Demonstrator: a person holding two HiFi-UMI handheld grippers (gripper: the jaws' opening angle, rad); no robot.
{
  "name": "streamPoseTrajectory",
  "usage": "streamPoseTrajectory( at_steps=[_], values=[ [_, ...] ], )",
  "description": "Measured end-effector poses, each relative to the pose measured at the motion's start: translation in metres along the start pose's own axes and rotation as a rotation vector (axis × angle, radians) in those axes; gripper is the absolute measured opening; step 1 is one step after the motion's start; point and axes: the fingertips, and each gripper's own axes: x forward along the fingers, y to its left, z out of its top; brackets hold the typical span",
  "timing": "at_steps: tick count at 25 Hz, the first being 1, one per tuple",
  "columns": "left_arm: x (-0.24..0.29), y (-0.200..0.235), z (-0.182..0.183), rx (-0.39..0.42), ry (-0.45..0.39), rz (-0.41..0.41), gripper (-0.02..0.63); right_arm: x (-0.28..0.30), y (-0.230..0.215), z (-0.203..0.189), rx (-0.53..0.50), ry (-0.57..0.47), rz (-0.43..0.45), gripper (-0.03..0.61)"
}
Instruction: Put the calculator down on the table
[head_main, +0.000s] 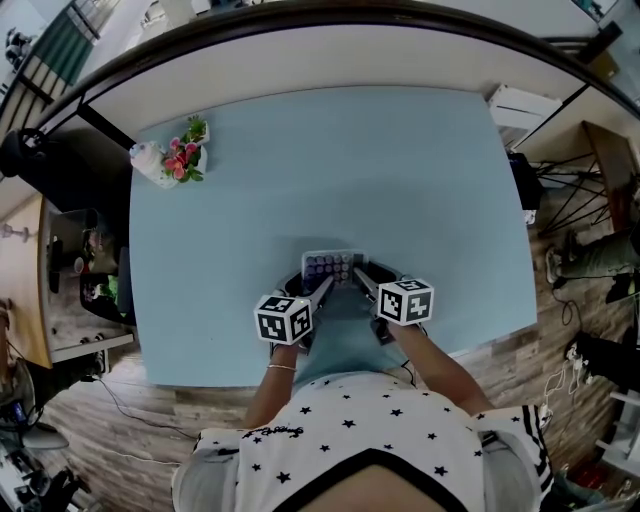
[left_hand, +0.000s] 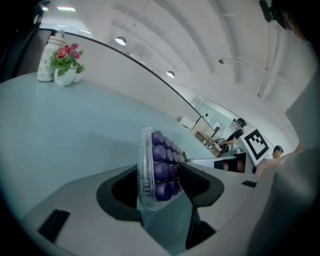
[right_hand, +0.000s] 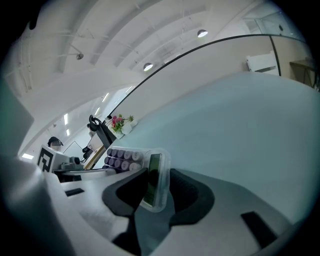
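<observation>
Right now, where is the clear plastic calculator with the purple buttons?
In the head view the calculator is at the near middle of the light blue table, directly before the person, between the left gripper and right gripper.

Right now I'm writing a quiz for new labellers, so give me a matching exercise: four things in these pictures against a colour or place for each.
Things:
1. calculator
2. flowers
3. table
4. bottle

Descriptions:
A. light blue
B. purple keys, close to the table's near edge
C. pink
D. white, upright beside the flowers

Pairs: 1-B, 2-C, 3-A, 4-D
</observation>
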Motion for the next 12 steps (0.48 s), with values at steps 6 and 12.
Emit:
streamPoseTrajectory(
  at_steps=[6, 12],
  values=[
    [0.0017, 0.0023, 0.0014, -0.016, -0.001, 0.014, 0.247, 0.0032, -0.0014, 0.0015, -0.021, 0.009, -0.007, 0.137],
    [0.0027, 0.0049, 0.0022, -0.036, 0.001, 0.017, 0.249, 0.0061, -0.0019, 0.0028, -0.042, 0.018, -0.013, 0.14]
  ],
)
